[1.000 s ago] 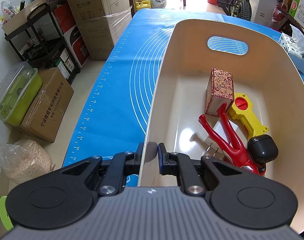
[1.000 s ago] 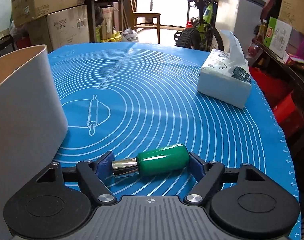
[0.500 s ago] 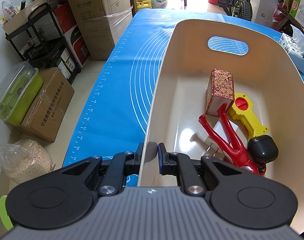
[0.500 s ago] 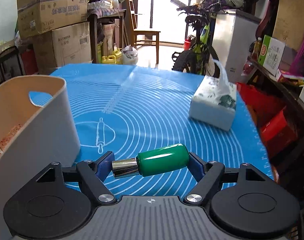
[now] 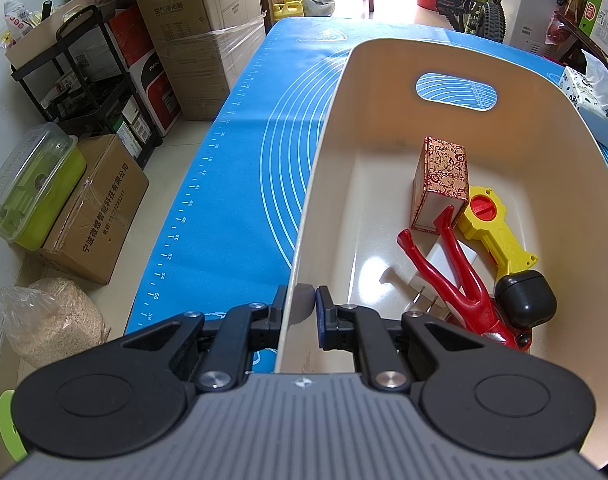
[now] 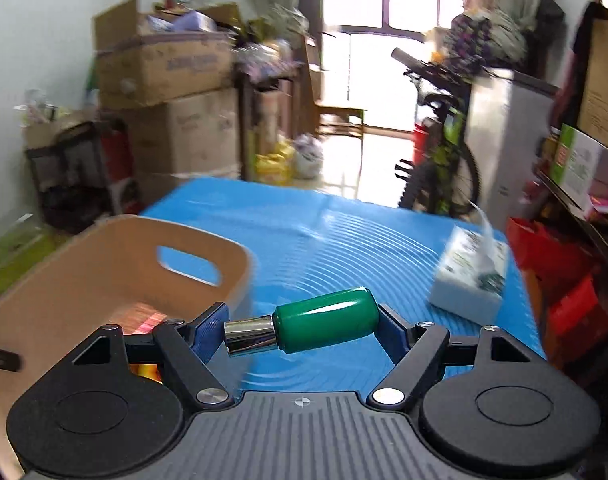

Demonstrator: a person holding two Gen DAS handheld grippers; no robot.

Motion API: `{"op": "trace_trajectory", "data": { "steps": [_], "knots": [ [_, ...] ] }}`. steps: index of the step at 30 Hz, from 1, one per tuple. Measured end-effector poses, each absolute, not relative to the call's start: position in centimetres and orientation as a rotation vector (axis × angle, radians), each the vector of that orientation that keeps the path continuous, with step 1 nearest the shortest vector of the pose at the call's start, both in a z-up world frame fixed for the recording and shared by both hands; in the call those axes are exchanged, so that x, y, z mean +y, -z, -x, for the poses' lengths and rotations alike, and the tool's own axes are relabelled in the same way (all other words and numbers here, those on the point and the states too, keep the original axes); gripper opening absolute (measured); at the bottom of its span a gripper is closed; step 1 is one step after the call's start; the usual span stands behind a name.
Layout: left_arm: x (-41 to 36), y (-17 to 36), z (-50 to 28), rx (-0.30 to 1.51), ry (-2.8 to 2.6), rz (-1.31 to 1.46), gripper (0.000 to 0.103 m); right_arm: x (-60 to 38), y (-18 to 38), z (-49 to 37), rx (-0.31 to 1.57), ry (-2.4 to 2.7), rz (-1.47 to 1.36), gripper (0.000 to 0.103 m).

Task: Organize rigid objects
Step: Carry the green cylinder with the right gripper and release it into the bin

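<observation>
My left gripper (image 5: pixel 299 312) is shut on the near-left rim of the cream bin (image 5: pixel 328 152), one finger outside the wall and one inside. In the bin lie a patterned red box (image 5: pixel 442 176), a yellow toy (image 5: pixel 492 226), a red Y-shaped piece (image 5: pixel 448 268), a white plug and a black rounded case (image 5: pixel 524 300). My right gripper (image 6: pixel 301 330) is shut on a green handle with a chrome end (image 6: pixel 324 324), held crosswise between its blue pads above the blue mat (image 6: pixel 336 240). The bin (image 6: pixel 103 264) lies to its left and below.
A tissue pack (image 6: pixel 470 276) sits on the mat at the right, also visible behind the bin (image 5: pixel 584 96). Stacked cardboard boxes (image 5: pixel 199 24), a black cart, a green-lidded tub and a sack stand on the floor to the left. A bicycle (image 6: pixel 444 160) stands beyond the table.
My right gripper has risen with the green handle, so the mat dropped away and the bin's inside came into sight at the left. The left gripper has kept its hold on the rim.
</observation>
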State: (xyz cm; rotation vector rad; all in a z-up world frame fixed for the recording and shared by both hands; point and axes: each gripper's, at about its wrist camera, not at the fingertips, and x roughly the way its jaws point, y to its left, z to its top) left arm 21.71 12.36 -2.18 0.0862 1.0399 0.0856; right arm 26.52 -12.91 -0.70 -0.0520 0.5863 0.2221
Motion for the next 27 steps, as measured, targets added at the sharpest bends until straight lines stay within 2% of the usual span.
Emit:
{"op": "trace_trajectory", "data": {
  "steps": [9,27],
  "knots": [
    [12.4,2.2,-21.7,1.04,-0.085,-0.086,0.015,-6.9,-1.9,-24.9,0.547,-0.371,0.077,0.079],
    [12.2,2.2,-21.7,1.041,-0.089,-0.087,0.015,-0.1,3.7,-23.6,0.775,-0.454,0.271,0.079]
  ]
}}
